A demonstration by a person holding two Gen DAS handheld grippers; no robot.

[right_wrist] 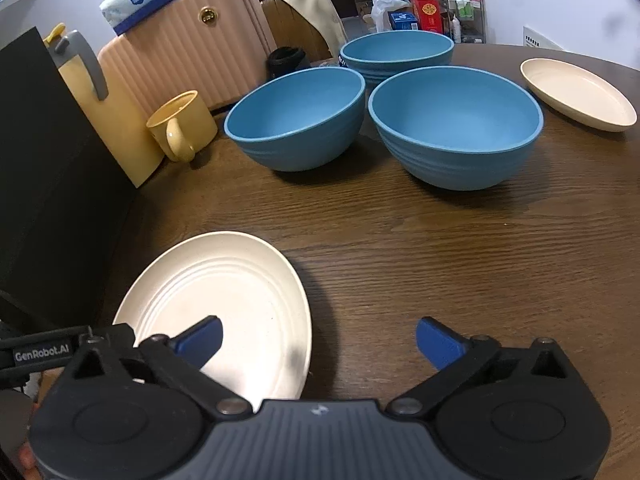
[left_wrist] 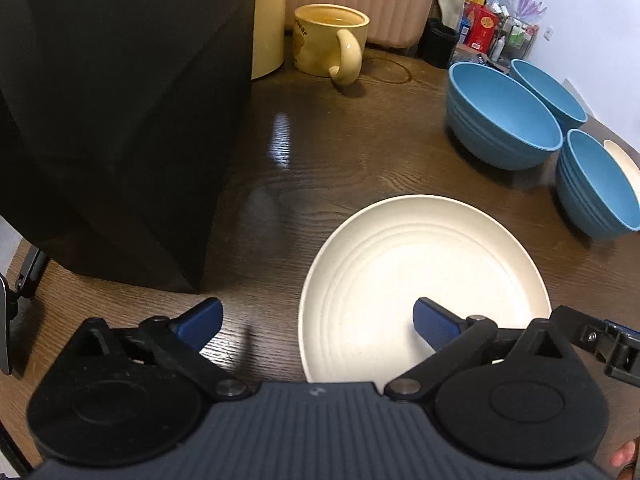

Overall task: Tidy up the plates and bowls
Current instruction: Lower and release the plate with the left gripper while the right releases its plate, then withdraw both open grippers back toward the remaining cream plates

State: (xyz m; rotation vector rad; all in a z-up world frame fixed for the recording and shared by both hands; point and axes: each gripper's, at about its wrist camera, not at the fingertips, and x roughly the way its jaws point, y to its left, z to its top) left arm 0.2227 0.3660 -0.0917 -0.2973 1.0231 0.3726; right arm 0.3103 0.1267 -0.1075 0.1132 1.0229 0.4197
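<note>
Between my wide, empty left gripper [left_wrist: 318,322] jaws lies the near plate [left_wrist: 424,280] on the table [left_wrist: 340,152]: light, stiff, slick, I judge; I'd pinch its raised rim. Right gripper [right_wrist: 319,340] gapes too.

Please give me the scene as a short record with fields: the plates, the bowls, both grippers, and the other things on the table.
plates: near cream plate in front of both grippers; far cream plate beyond the bowls
bowls: three blue bowls, upright, empty, grouped together
left gripper: open, holds nothing
right gripper: open, holds nothing
other: yellow mug, black box
surface: wooden table
</note>
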